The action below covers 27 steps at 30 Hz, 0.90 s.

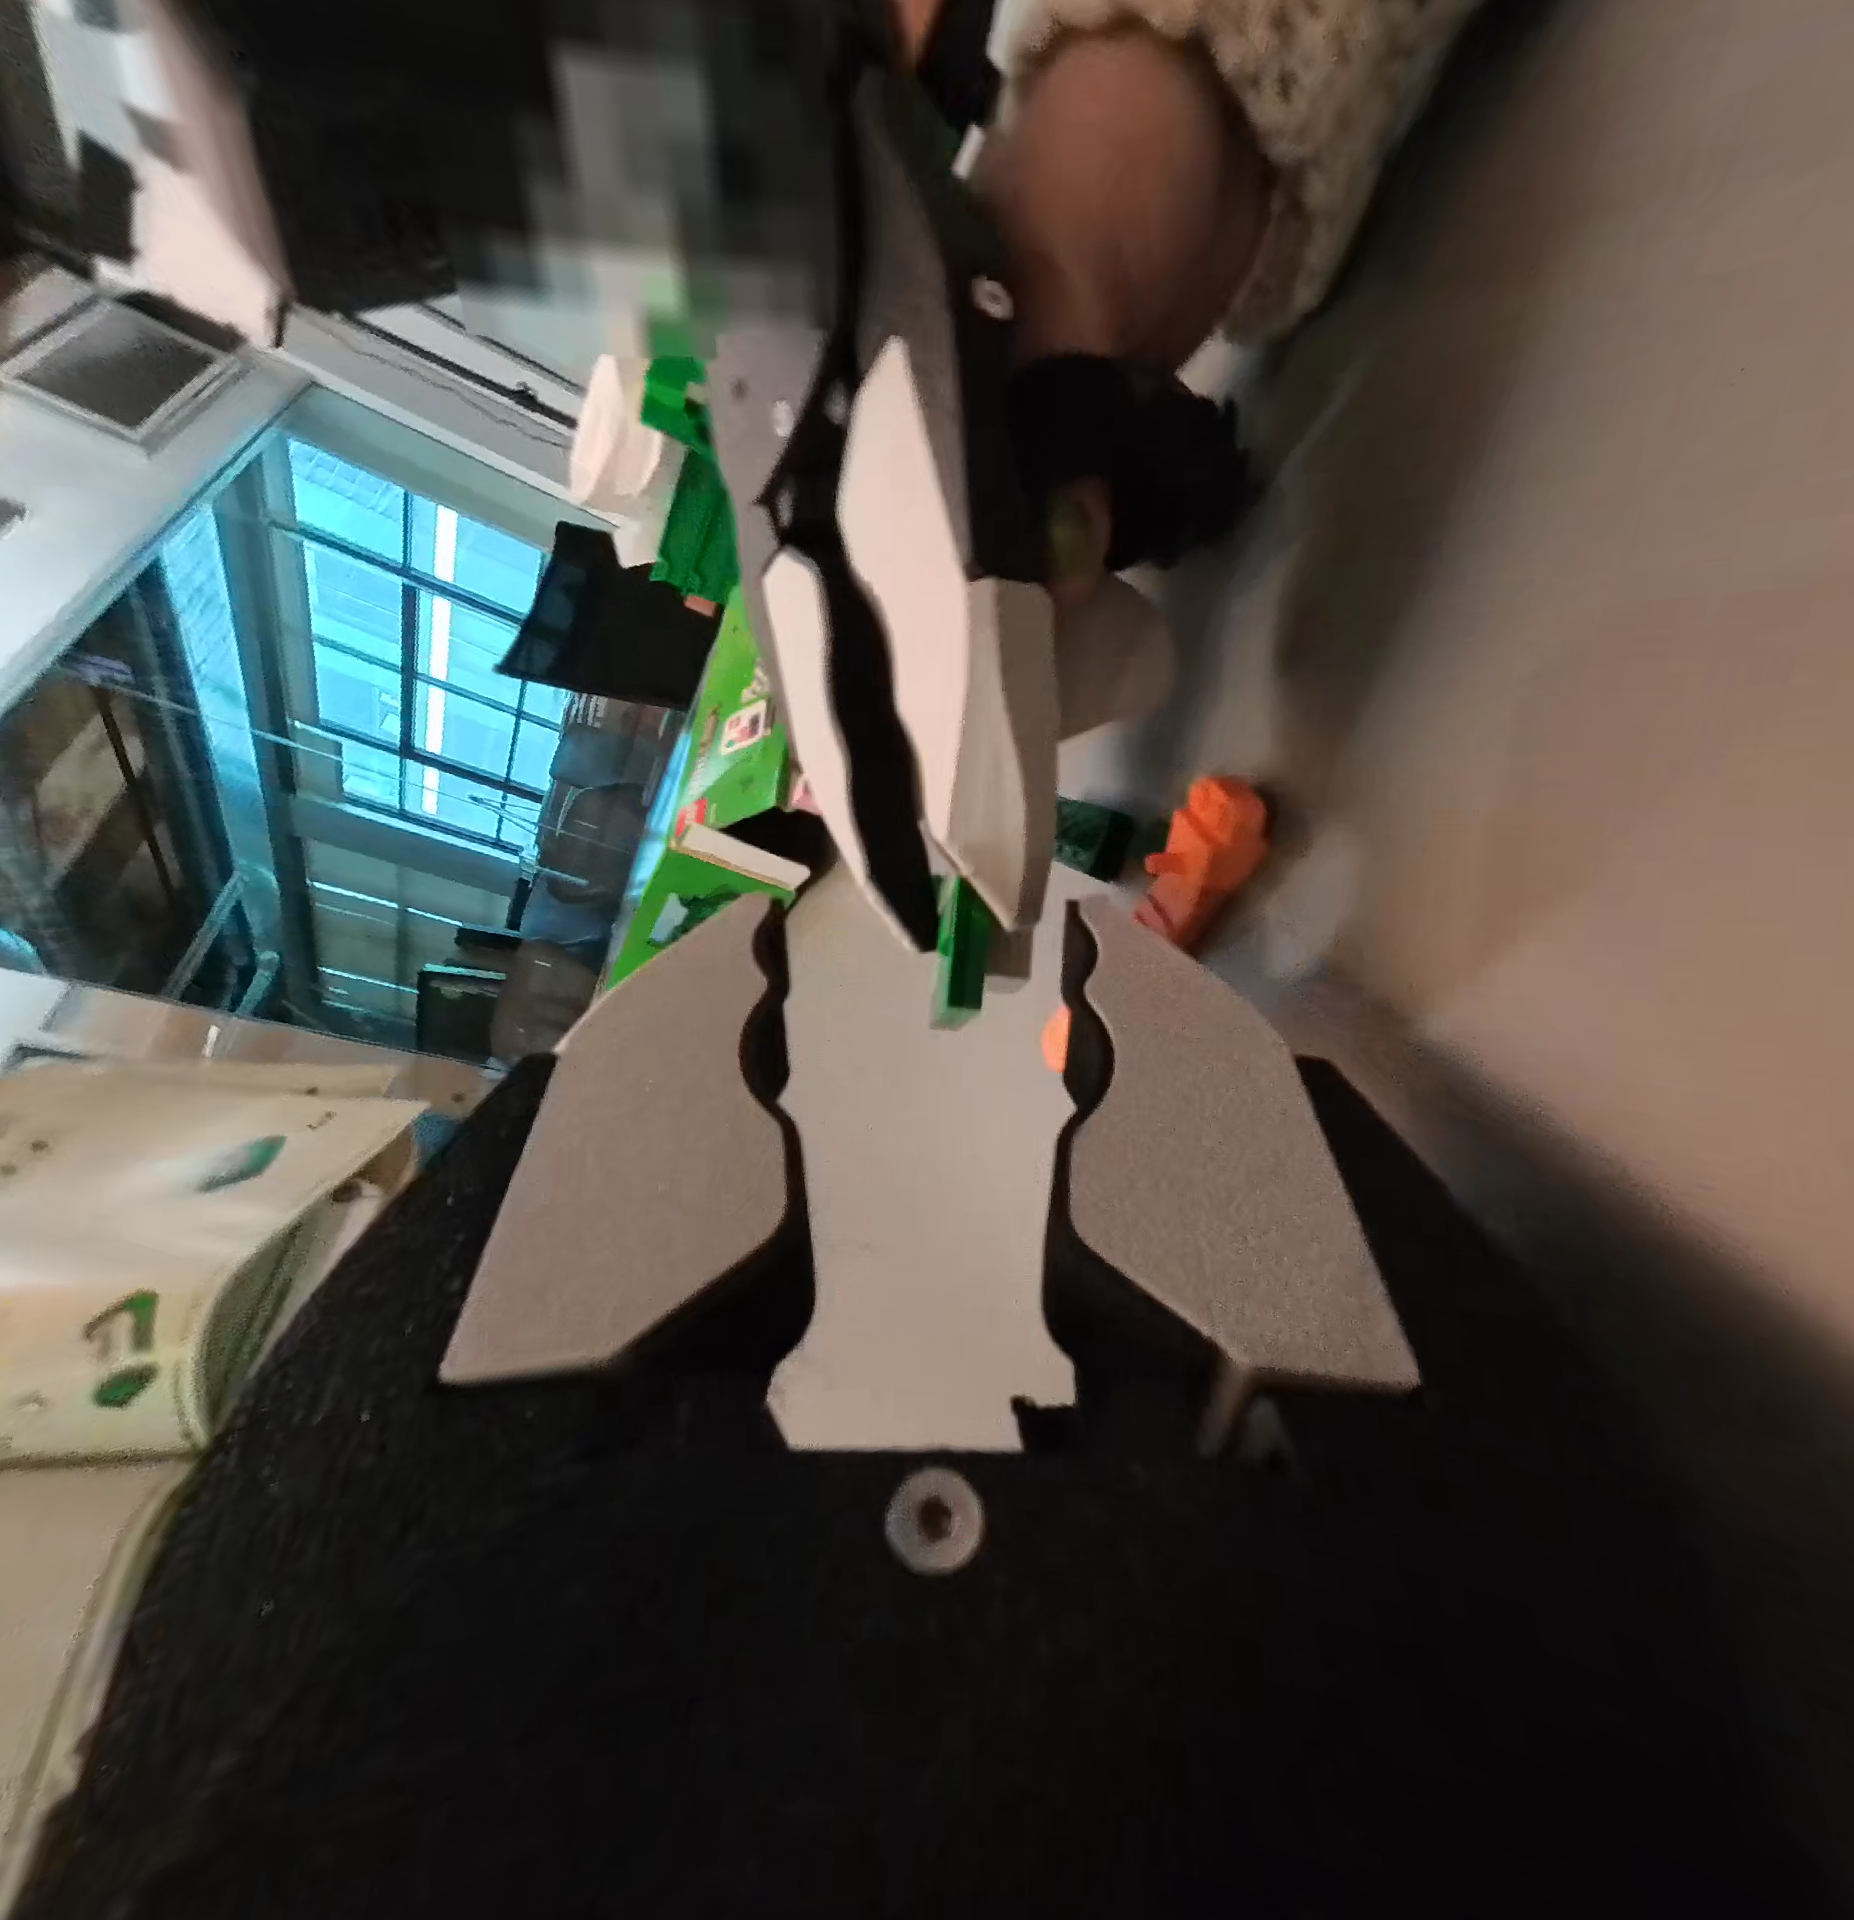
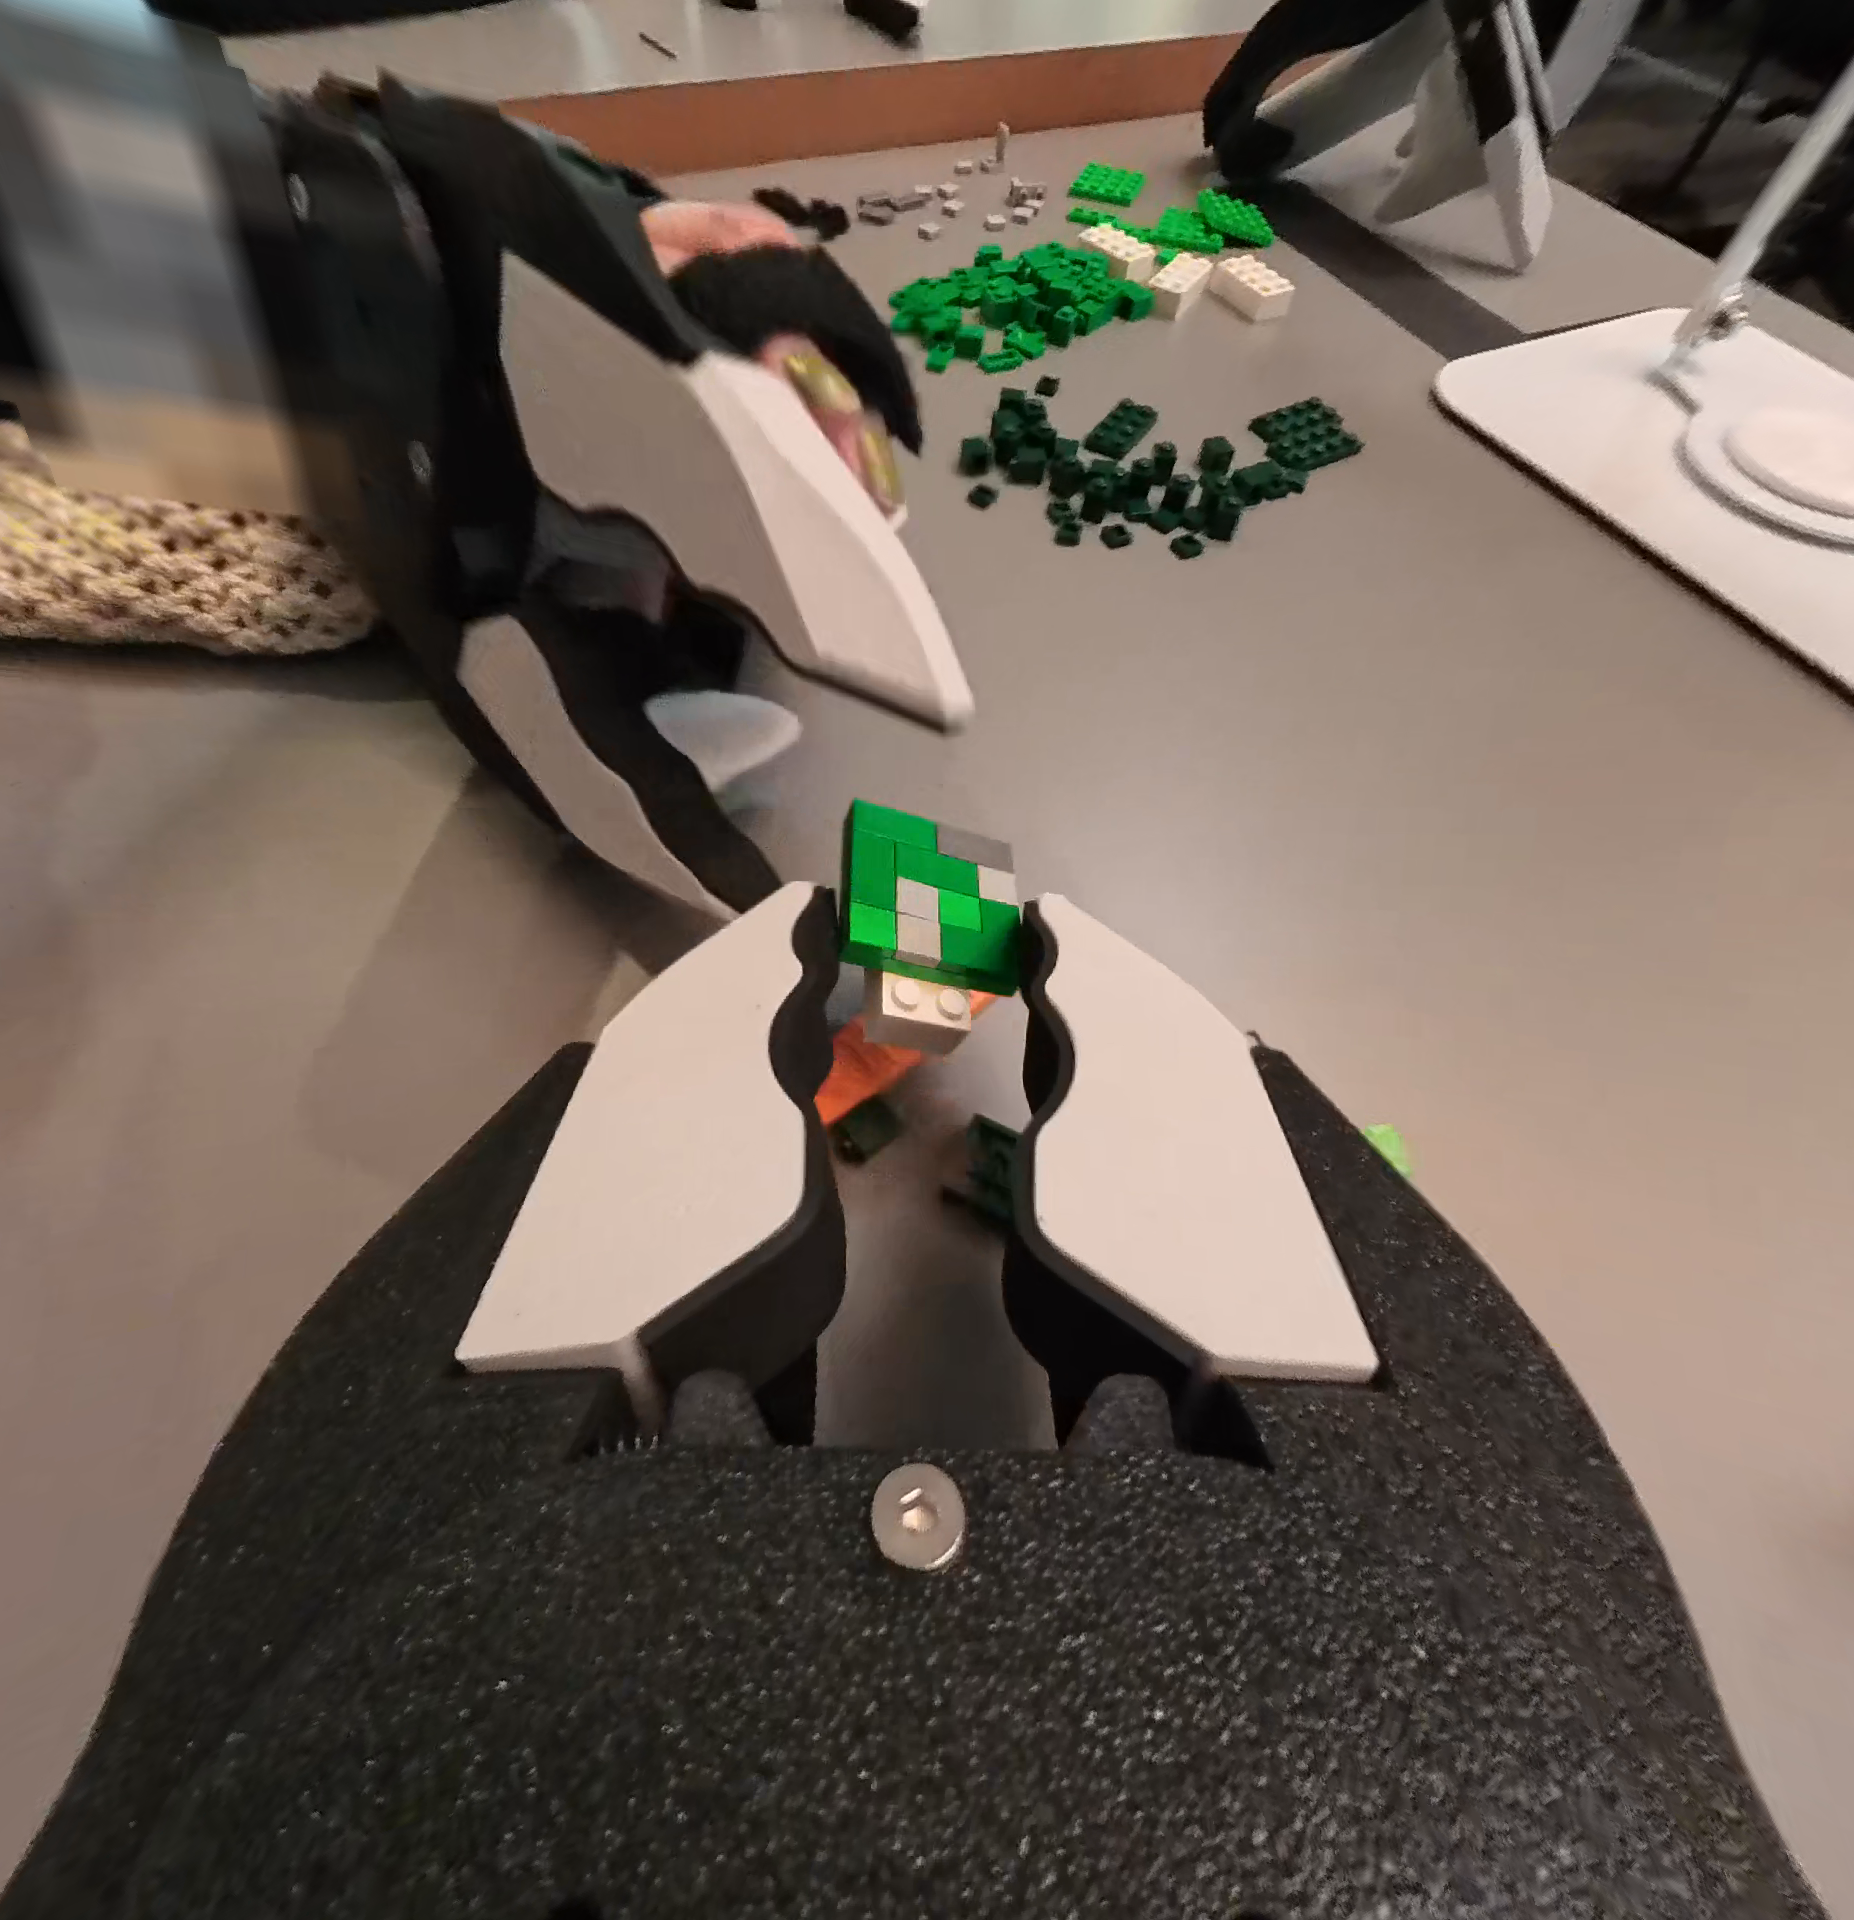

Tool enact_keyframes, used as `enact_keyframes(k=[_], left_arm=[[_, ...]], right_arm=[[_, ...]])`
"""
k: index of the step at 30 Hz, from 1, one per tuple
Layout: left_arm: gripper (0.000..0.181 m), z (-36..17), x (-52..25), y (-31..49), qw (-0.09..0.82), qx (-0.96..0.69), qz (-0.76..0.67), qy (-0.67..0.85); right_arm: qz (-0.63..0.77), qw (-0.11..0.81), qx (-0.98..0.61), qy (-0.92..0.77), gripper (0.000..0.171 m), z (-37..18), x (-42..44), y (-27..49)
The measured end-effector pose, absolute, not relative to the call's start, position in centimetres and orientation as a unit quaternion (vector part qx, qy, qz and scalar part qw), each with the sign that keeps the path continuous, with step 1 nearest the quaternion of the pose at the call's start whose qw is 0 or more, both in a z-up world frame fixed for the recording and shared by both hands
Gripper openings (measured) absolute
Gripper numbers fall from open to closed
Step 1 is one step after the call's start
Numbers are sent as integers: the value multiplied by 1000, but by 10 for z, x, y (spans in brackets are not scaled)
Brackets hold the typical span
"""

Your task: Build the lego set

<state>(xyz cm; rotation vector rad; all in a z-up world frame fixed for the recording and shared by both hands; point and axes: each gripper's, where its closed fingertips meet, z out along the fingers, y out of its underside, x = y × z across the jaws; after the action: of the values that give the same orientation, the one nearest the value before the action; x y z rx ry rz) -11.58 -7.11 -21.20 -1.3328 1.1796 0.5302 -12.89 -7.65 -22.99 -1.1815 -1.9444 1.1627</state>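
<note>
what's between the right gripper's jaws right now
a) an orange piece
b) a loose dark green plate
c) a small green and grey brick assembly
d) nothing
c: in the right wrist view the right gripper is shut on the green and grey brick assembly, its tips pressed against both sides, with a white brick under it.

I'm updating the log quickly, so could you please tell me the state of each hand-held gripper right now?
Left hand-held gripper: open, holding nothing.
Right hand-held gripper: shut on the green and grey lego assembly.
</note>
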Motion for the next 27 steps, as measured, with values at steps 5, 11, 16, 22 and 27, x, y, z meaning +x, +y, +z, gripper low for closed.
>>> enact_keyframes(k=[5, 11, 16, 22, 27], left_arm=[[45, -203, -127, -70, 625, -607, 179, 457], [40, -211, -126, -69, 608, -615, 178, 469], [37, -215, -127, -69, 601, -622, 175, 471], [35, -216, -128, -69, 597, -625, 174, 472], [32, -219, -128, -70, 591, -629, 169, 475]], right_arm=[[329, 348, -458, -749, 33, -245, -118, -26], [296, 357, -474, -749, 33, -251, -105, 3], [283, 377, -466, -749, 14, -249, -101, 10], [299, 353, -459, -758, 21, -251, -98, 2], [311, 349, -443, -765, 27, -247, -94, -3]])
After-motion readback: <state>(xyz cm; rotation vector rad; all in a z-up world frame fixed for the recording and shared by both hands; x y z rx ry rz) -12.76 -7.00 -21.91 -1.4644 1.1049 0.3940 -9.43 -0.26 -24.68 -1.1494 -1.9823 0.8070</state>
